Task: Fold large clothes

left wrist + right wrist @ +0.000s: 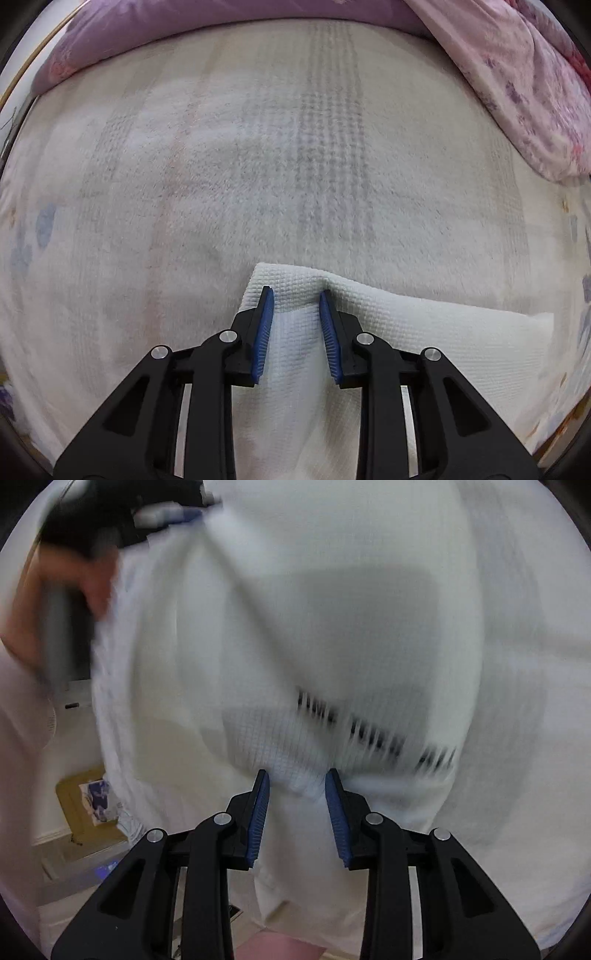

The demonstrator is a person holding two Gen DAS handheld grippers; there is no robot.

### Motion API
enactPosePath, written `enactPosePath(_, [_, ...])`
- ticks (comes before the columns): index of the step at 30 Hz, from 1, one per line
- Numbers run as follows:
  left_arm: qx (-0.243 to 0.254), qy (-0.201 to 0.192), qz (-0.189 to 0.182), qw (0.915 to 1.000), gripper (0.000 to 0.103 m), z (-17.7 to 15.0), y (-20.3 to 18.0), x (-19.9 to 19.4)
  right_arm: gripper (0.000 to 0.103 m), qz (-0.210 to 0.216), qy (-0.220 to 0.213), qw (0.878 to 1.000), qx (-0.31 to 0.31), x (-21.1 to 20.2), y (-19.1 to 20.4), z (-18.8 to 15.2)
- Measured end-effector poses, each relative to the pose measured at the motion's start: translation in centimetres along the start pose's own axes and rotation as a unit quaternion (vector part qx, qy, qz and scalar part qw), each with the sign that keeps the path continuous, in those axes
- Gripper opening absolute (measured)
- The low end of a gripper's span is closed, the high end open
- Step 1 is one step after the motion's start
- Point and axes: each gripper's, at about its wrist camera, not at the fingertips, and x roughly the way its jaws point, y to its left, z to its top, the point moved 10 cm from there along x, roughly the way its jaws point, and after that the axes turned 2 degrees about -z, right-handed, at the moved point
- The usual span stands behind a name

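left gripper (296, 293): points down over the bed, blue pads (263, 332) set narrow, a bunched fold of the white waffle-weave garment (388, 332) runs between them; cloth fills the gap and puckers at the tips, so it looks pinched
garment, left view: the held corner lies just beyond the left gripper's tips, the rest trails off to the right of the gripper and down under it, lying on the fleece blanket (258, 166)
fleece blanket: pale, fuzzy, faint grey check stripes, spread flat under the garment and past it on all sides
purple bedding (155, 33): beyond the blanket's far edge, a band across the top
pink floral quilt (517, 92): heaped at the blanket's far right corner, well apart from the left gripper
right gripper (297, 775): pads narrow, a gathered ridge of the same white garment (332, 609) sits between the tips; view is blurred, grip looks closed on the cloth
garment, right view: hangs like a sheet just beyond the right gripper, fills most of the picture, a line of black lettering (373, 734) runs across it, too smeared to read
person's hand (48, 602): far upper left of the garment, wrapped round the other gripper's handle, blurred; that gripper's tip meets the garment's top edge
floor (74, 849): lower left, past the garment's edge, a tan box (85, 805) with something blue on it
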Motion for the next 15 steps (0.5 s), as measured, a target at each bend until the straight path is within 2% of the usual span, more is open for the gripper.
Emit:
enactPosePath(2, [0.022, -0.012, 0.004, 0.9997, 0.026, -1.5, 0.2, -2.5, 0.03, -0.015, -0.011, 1.0, -0.006, -0.3, 0.0, -0.6])
enactPosePath(3, [0.027, -0.013, -0.002, 0.9996, 0.027, -3.1, 0.5, -4.0, 0.03, -0.005, -0.006, 1.0, 0.017, -0.9, -0.2, -0.7])
enactPosePath(5, [0.01, -0.005, -0.015, 0.9998, 0.027, -6.8, 1.7, -5.9, 0.03, 0.026, -0.002, 0.997, 0.067, -1.9, -0.5, -0.9])
enactPosePath(8, [-0.039, 0.034, -0.044, 0.9977, 0.027, -13.2, 3.6, -7.2, 0.031, 0.002, -0.012, 0.998, 0.065, -3.4, -1.5, -1.7])
enactPosePath(9, [-0.057, 0.047, -0.056, 0.9957, 0.031, -15.0, 3.7, -7.4, 0.031, -0.004, -0.013, 0.998, 0.062, -3.6, -1.7, -2.1])
enactPosePath(10, [-0.089, 0.072, -0.085, 0.9898, 0.042, -17.8, 4.0, -7.1, 0.034, -0.004, -0.008, 0.998, 0.065, -3.7, -1.9, -2.7])
enactPosePath(12, [-0.119, 0.108, -0.115, 0.9804, 0.053, -21.3, 4.1, -5.5, 0.035, -0.004, 0.001, 0.997, 0.077, -3.7, -2.7, -4.3])
enactPosePath(14, [-0.139, 0.14, -0.125, 0.9723, 0.049, -24.6, 3.9, -3.6, 0.035, -0.003, 0.007, 0.996, 0.085, -3.6, -3.1, -5.1])
enactPosePath(15, [-0.156, 0.143, -0.136, 0.9679, 0.021, -25.9, 3.7, -2.7, 0.035, -0.007, 0.008, 0.996, 0.085, -3.6, -3.3, -5.5])
